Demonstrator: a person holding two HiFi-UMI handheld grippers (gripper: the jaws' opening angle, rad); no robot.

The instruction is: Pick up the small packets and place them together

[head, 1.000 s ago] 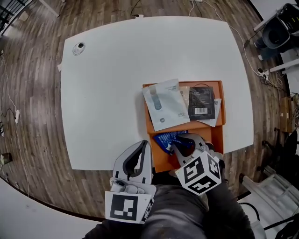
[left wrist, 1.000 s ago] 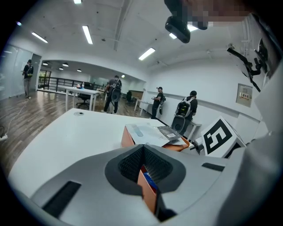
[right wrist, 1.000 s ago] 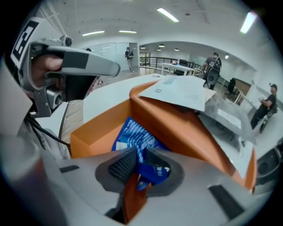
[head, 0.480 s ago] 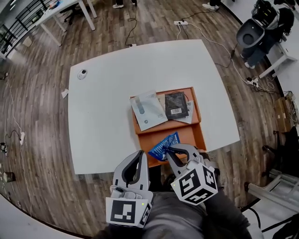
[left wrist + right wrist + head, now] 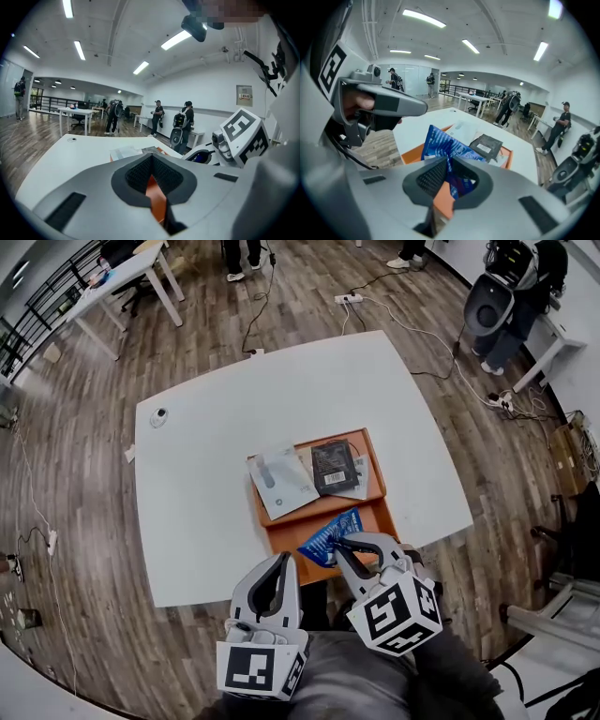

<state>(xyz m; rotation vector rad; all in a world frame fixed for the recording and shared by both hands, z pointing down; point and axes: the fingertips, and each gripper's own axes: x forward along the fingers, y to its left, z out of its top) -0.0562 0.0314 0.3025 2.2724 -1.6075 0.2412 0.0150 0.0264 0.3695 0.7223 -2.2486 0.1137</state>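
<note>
Here, right hand-held gripper point(image 5: 343, 546) nose-down on blue packet point(image 5: 329, 532).

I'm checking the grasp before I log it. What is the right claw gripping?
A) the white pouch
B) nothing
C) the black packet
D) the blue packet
D: the right gripper view shows the right claw closed on the blue packet, while the black packet and the white pouch lie on the orange tray.

blue packet point(image 5: 445, 150): glossy crinkled plastic film | tray point(image 5: 283, 538): smooth matt orange | table point(image 5: 206, 493): smooth matt white | floor point(image 5: 84, 521): wood planks, slight sheen | right gripper point(image 5: 447, 171): matt grey plastic, pads point(image 5: 430, 178) black and ribbed
</note>
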